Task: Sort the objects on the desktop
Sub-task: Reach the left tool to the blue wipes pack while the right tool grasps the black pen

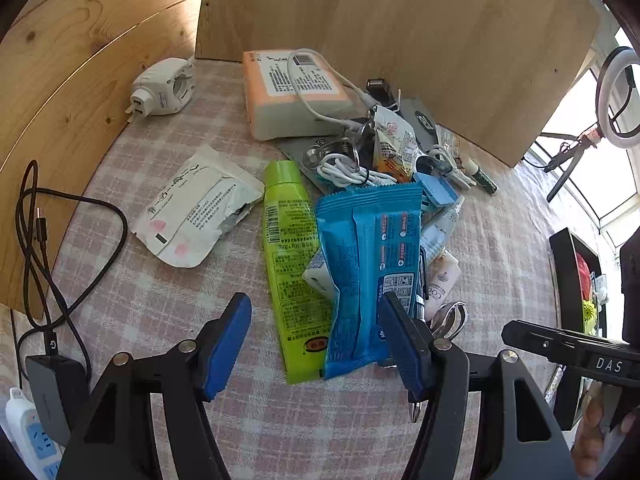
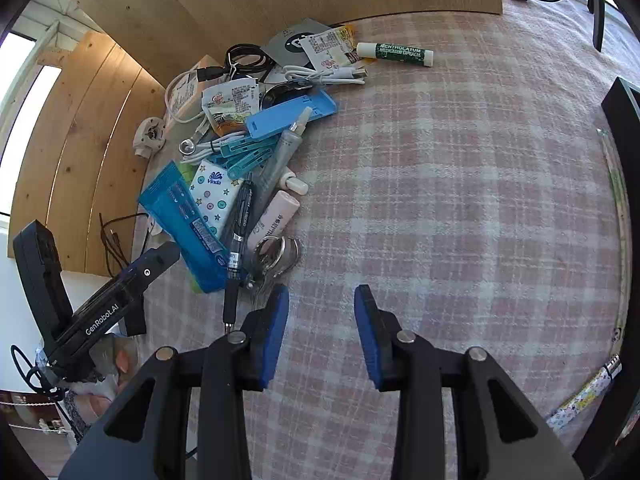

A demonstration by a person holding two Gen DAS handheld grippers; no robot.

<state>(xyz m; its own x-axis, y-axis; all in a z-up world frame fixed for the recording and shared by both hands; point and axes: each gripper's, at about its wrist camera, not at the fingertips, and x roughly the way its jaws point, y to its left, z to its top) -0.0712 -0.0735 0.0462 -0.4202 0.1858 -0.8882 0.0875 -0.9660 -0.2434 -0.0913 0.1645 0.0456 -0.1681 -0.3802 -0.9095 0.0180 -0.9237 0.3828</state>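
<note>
I'm at the approach: left gripper [image 1: 316, 344] spread wide, empty, over the green tube [image 1: 292, 264] and blue packet [image 1: 368, 272] at the heap's near edge; right gripper [image 2: 322, 330] released above bare cloth (pen [image 2: 239, 236] beside it). Next, probably, I lower and close on one item.

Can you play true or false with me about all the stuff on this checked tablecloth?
1. The green tube lies flat beside the blue wrapper. True.
2. The right gripper is squeezing the black pen. False: its jaws are open with only cloth between them, and the pen lies to the side.
3. The lip balm stick lies apart from the pile. True.
4. The white plug adapter sits on top of the orange tissue pack. False: it lies on the cloth by the wooden wall, apart from the pack.
5. The left gripper is shut tight. False: its jaws are wide open above the tube and wrapper.
</note>
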